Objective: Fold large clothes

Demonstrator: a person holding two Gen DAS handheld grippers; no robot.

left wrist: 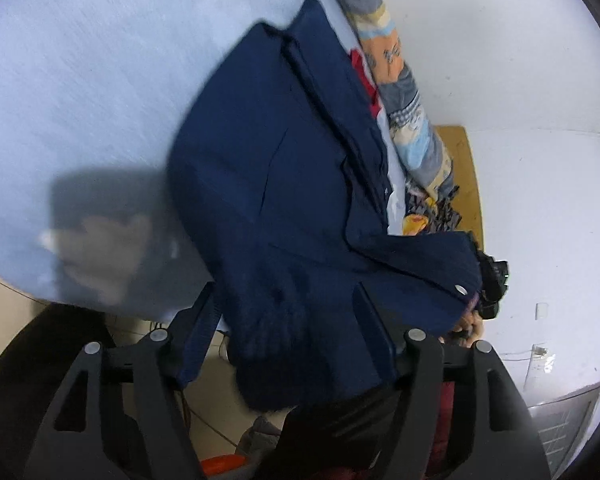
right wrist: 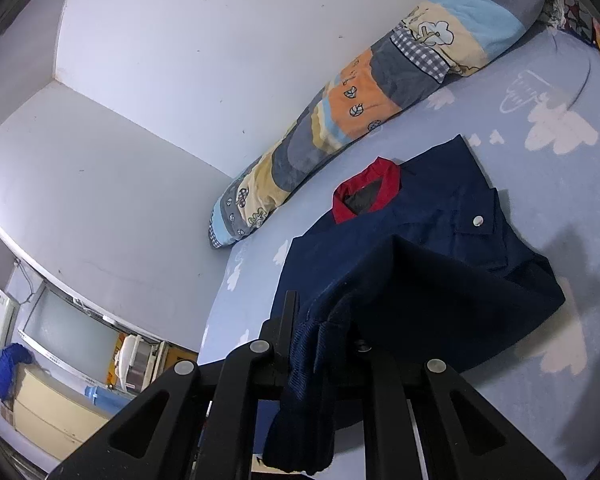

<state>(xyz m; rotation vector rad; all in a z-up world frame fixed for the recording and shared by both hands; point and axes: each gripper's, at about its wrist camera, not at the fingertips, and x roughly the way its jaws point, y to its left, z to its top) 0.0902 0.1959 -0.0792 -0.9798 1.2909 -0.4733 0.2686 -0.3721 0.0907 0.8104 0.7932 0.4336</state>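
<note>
A large navy blue jacket [right wrist: 440, 240] with a red collar [right wrist: 364, 196] and metal snap buttons lies partly folded on the light blue bed sheet [right wrist: 520, 92]. My right gripper [right wrist: 324, 332] is shut on the jacket's ribbed hem and holds that edge lifted above the bed. In the left wrist view the jacket [left wrist: 280, 168] fills the middle. My left gripper [left wrist: 288, 320] is shut on another part of its hem, raised off the bed. My right gripper [left wrist: 492, 280] shows there at the jacket's far corner.
A rolled patchwork quilt [right wrist: 380, 104] lies along the white wall [right wrist: 180, 60] behind the jacket. The sheet [left wrist: 80, 100] has white cloud prints. A wooden headboard [left wrist: 466, 168] stands at the bed's end. A cabinet [right wrist: 48, 412] and floor clutter lie beyond the bed edge.
</note>
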